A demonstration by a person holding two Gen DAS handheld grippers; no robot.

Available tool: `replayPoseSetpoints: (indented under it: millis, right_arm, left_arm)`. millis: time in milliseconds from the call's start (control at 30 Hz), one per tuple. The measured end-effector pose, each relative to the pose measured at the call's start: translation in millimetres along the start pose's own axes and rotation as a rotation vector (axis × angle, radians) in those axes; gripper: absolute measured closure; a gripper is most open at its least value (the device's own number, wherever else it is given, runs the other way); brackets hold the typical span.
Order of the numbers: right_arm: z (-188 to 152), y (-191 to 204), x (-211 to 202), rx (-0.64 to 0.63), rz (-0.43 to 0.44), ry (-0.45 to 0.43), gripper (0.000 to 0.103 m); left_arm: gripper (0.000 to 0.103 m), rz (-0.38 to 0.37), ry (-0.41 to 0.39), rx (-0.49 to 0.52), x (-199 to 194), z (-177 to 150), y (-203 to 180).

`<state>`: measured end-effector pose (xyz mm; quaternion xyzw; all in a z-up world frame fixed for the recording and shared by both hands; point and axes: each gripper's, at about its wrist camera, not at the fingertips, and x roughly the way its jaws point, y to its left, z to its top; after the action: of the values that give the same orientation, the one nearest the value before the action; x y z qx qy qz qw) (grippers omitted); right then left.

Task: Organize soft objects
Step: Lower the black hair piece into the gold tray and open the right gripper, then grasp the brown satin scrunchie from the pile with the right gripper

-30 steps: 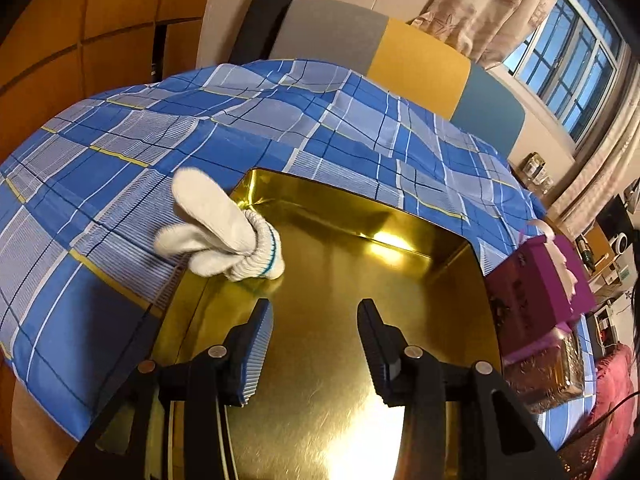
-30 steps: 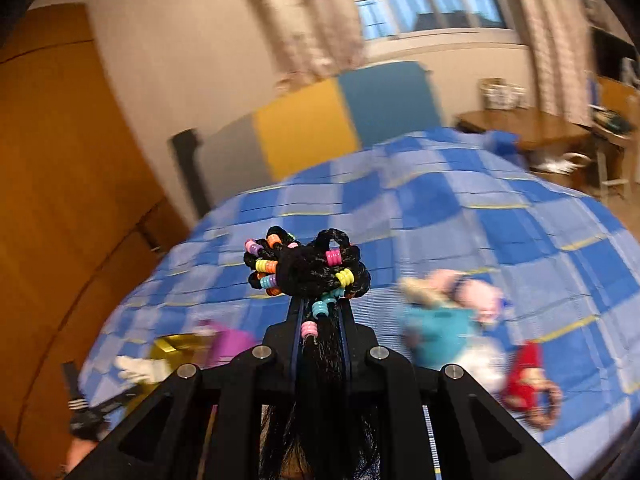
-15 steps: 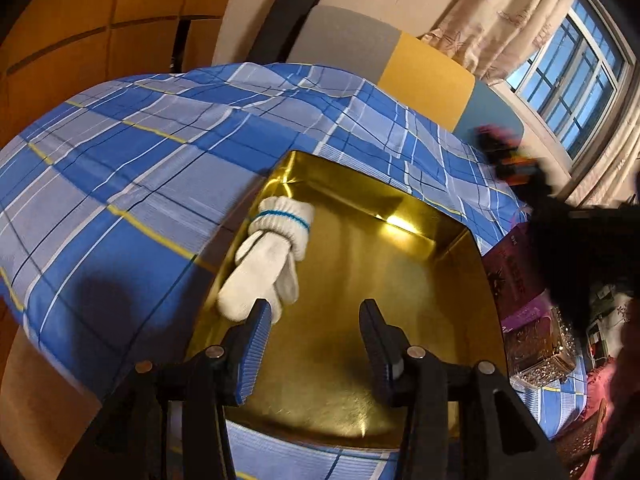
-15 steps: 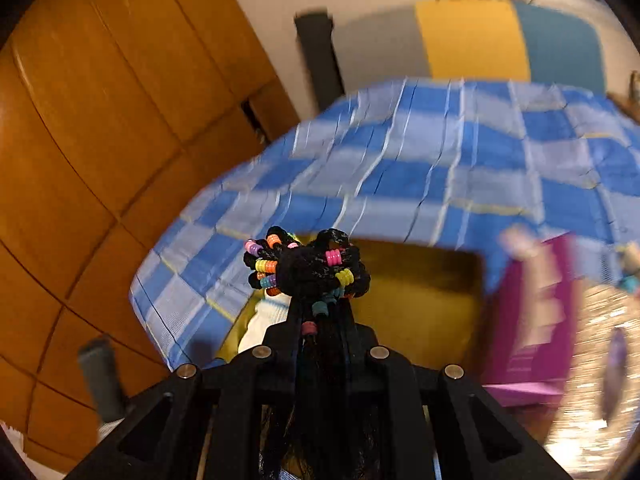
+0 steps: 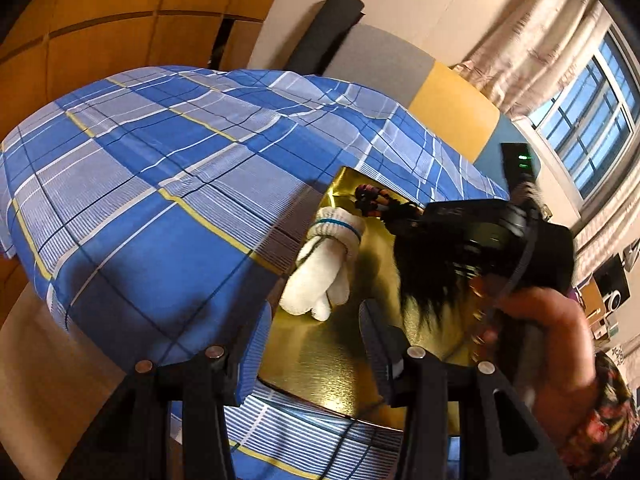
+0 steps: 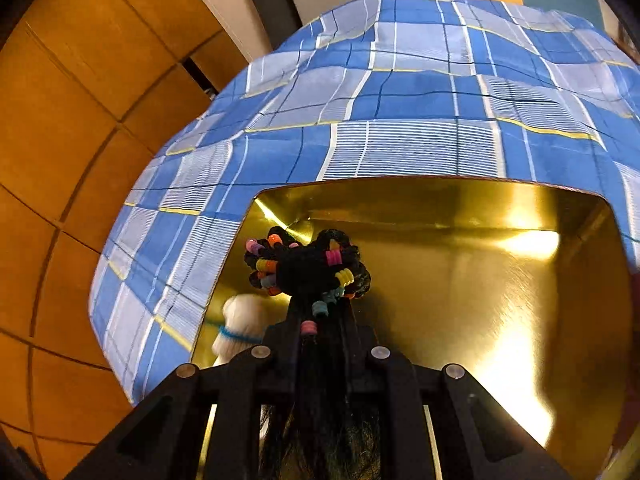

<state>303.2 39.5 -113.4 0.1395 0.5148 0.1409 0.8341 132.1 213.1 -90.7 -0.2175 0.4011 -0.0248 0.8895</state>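
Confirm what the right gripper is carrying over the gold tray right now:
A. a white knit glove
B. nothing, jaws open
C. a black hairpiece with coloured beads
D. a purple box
C: in the right wrist view the right gripper is shut on the black hairpiece with coloured beads above the gold tray, while the white glove lies in the tray.

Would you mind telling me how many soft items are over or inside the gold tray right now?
2. The white glove lies in the gold tray by its left wall; the beaded black hairpiece hangs over it, pinched in the right claw. Others may be hidden.
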Motion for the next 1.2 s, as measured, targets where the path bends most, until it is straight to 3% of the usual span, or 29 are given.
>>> replayPoseSetpoints:
  millis: [100, 133, 200, 500, 833, 1033, 1200]
  right_arm:
    - [7.6, 1.5, 8.6, -0.009, 0.015, -0.036, 0.079]
    - [9.8, 2.7, 9.5, -0.030, 0.019, -0.046, 0.069]
    - [9.8, 5.8, 3.8, -0.063, -0.007, -0.068, 0.060]
    - [-13.0, 3.6, -54.9, -0.062, 0.065, -0.092, 0.054]
    - [-54.0, 8.4, -146.5, -0.186, 0.126, -0.187, 0.048]
    - [-82.7, -9.3, -203.2, -0.292, 0.058, -0.292, 0.044]
    - [-100.7, -57.9, -243.2, -0.254, -0.019, -0.334, 0.043]
  left_arm:
    - [0.057, 0.002, 0.002, -0.009, -0.3, -1.7, 2.4]
    - [0.057, 0.003, 0.003, -0.009, 0.0, -2.1, 2.4]
    - [0.057, -0.001, 0.006, -0.012, 0.6, -2.8, 2.5]
    - [0.057, -0.025, 0.005, -0.014, 1.3, -7.7, -6.5]
    - [0.057, -0.067, 0.020, 0.040, 1.3, -22.8, -29.8]
    - [0.057, -0.132, 0.047, 0.106, 1.6, -37.3, -56.4]
    - [0.056, -0.163, 0.079, 0.178, 3.2, -51.1, -84.1]
